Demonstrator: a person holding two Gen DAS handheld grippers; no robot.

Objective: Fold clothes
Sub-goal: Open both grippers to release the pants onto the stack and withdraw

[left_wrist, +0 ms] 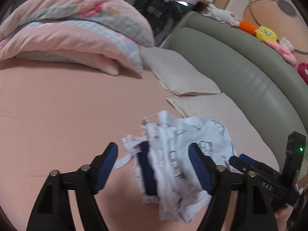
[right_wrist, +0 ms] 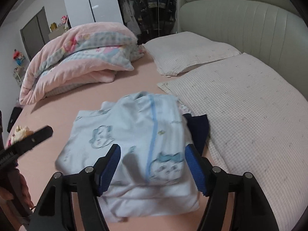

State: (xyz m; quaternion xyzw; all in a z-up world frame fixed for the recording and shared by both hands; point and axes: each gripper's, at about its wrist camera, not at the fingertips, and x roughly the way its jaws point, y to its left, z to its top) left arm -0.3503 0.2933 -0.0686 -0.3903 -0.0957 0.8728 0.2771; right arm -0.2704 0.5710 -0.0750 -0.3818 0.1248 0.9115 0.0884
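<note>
My left gripper hangs with jaws spread wide over a crumpled white printed garment on the pink bed. My right gripper, likewise released, straddles a folded pale-blue cartoon-print garment beside a dark navy cloth. Beyond lie two checked pillows, a pink quilt and the grey headboard.

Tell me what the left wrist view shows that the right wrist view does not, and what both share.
Only the left wrist view shows the plush toys lined along the headboard top, and the right gripper beside the garment. Only the right wrist view shows the white wardrobe door and a dark blue cloth. Both share the pale blue printed garment, pink quilt, pillows and pink sheet.
</note>
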